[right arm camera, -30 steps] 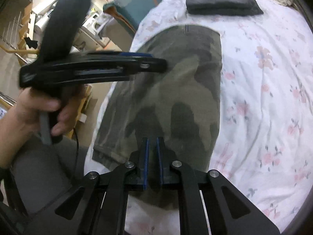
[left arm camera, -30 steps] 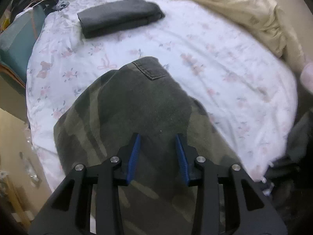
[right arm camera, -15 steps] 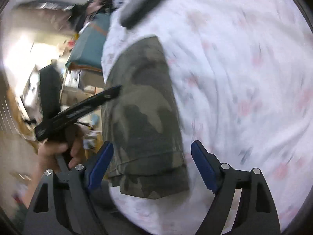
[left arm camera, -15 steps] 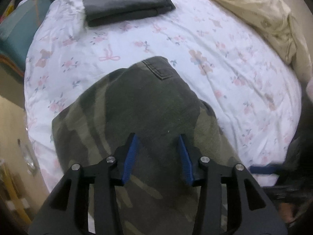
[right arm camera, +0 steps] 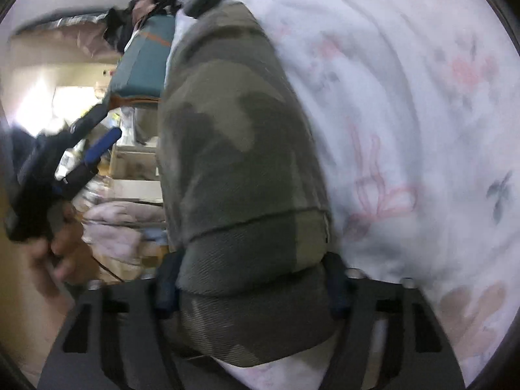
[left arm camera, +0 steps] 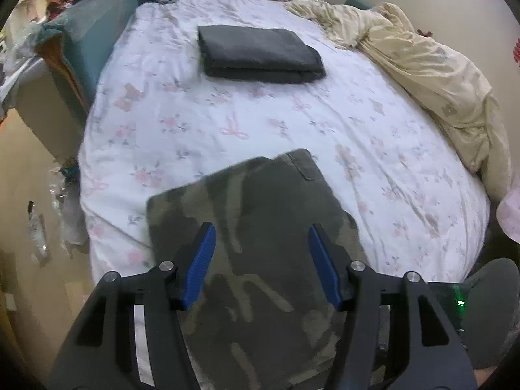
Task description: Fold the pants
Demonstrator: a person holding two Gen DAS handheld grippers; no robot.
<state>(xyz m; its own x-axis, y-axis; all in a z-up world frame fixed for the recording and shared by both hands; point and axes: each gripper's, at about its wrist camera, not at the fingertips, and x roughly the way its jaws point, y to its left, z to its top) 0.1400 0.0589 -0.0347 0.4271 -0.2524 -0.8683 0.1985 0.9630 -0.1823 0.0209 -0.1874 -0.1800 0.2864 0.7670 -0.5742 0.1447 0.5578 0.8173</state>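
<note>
The camouflage pants (left arm camera: 260,227) lie folded on the floral bed sheet (left arm camera: 292,123), near the bed's front edge. My left gripper (left arm camera: 261,260) is open and empty, hovering above the pants. In the right wrist view the pants (right arm camera: 234,149) fill the middle, and their thick folded hem end sits between the wide-open fingers of my right gripper (right arm camera: 250,279). The pads are apart and do not pinch the cloth. The left gripper (right arm camera: 65,169) shows at the left, held in a hand.
A folded dark grey garment (left arm camera: 256,53) lies at the far side of the bed. A rumpled cream blanket (left arm camera: 432,65) covers the right side. A teal cushion (left arm camera: 94,29) and clutter stand beside the bed on the left.
My right gripper opened from shut and moved down to the pants' hem end, which now sits between its fingers. My left gripper opened wider and lifted back.
</note>
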